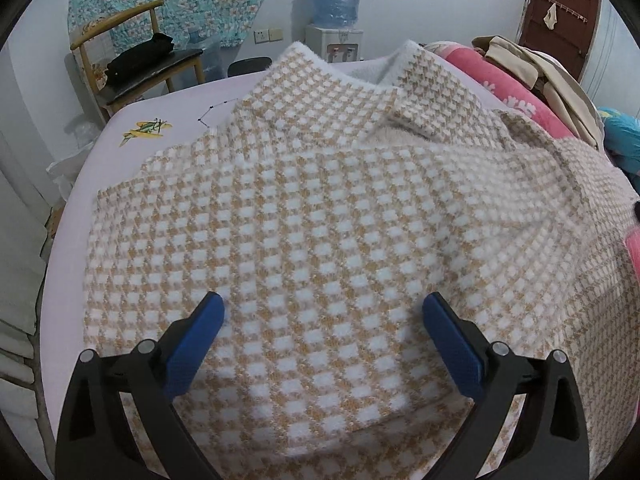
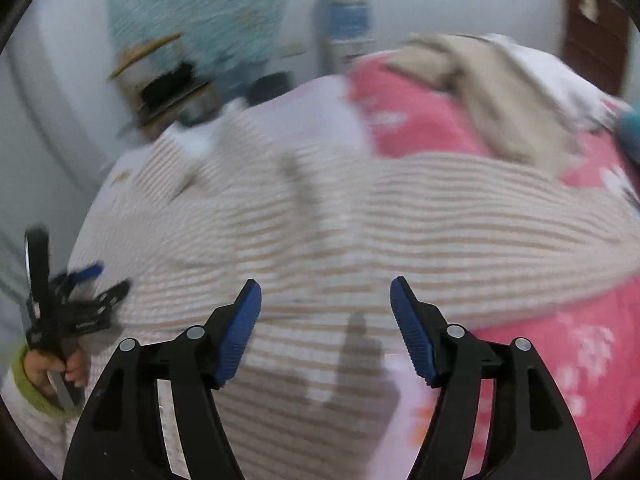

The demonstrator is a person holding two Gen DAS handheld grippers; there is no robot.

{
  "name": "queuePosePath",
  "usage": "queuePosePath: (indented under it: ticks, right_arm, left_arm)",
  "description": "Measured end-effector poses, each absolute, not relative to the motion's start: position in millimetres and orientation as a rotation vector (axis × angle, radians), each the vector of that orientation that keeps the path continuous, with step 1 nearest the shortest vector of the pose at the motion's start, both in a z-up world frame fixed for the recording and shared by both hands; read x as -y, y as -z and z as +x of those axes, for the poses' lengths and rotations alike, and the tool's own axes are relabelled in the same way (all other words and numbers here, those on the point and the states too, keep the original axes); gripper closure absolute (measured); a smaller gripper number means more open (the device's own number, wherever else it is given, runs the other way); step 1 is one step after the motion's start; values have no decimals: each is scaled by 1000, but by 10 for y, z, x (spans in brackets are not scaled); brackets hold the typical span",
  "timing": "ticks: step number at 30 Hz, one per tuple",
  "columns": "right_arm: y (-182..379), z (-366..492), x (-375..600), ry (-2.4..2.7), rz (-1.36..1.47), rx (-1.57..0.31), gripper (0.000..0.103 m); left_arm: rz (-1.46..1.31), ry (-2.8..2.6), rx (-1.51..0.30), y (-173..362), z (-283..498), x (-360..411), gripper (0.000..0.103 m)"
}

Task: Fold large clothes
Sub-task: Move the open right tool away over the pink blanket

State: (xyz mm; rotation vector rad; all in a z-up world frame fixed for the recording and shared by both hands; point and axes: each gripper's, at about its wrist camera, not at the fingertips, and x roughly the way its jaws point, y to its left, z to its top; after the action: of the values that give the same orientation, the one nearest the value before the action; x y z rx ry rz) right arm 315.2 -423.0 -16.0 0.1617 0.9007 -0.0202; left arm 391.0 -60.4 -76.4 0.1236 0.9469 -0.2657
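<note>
A large tan-and-white houndstooth garment (image 1: pixel 320 208) lies spread over the lilac bed sheet (image 1: pixel 132 120), its collar at the far end and one side folded over near the front. My left gripper (image 1: pixel 323 312) hovers just above the cloth, open, with nothing pinched between its blue pads. In the blurred right wrist view the same garment (image 2: pixel 320 232) fills the middle. My right gripper (image 2: pixel 325 300) is open above it, with nothing between its pads. The left gripper (image 2: pixel 86 280) shows at the far left there, held by a hand (image 2: pixel 68 368).
A pink flowered blanket (image 1: pixel 508 84) with beige clothes (image 1: pixel 532 68) piled on it lies along the right of the bed. Beyond the bed stand a wooden chair (image 1: pixel 136 64) with a black bag and a water dispenser (image 1: pixel 336 20). A brown door (image 1: pixel 560 12) is at the far right.
</note>
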Motion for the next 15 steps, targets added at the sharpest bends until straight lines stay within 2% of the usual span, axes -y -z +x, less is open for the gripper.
queuePosePath:
  ticks: [7,15]
  right_arm:
    - [-37,2879,5727,300,425,-860,37]
    - [109,2648,7015,464,742,-815,37]
  left_arm:
    - [121,264,-950,781,3926,615,5]
    - [122,265,-951,782,3937,625,5]
